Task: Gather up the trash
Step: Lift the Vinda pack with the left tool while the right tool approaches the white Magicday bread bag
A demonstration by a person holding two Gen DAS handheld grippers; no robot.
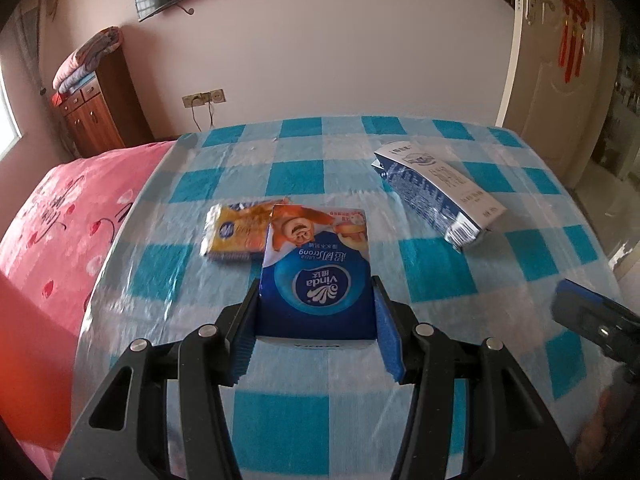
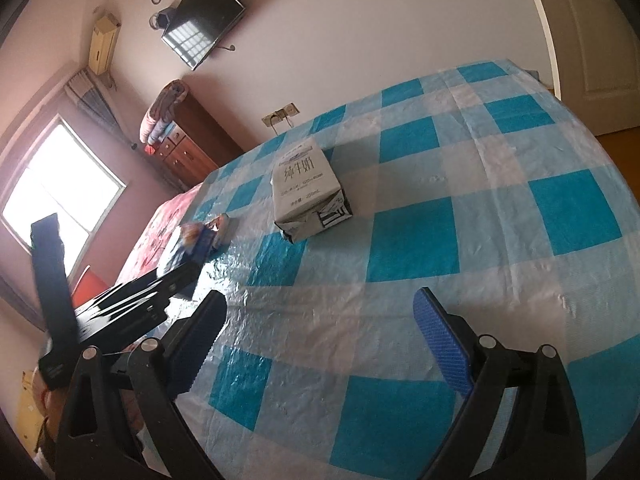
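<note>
Landmark: the milk carton [image 1: 438, 190], lying on its side on the blue-checked table [image 1: 432, 276].

Far left of the carton I see a pink bedspread [image 1: 60, 216] along the table's edge.

Left of the carton, a yellow tissue pack [image 1: 234, 232] lies flat on the cloth.

Just right of that pack, still left of the carton, my left hand-held gripper [image 1: 316, 320] has its blue pads pressed on both sides of a blue Vinda tissue pack [image 1: 316, 272], clamped.

Nearer the camera than the carton, my right hand-held gripper [image 2: 320, 344] stands wide apart, holding nothing, only bare cloth between its fingers.
</note>
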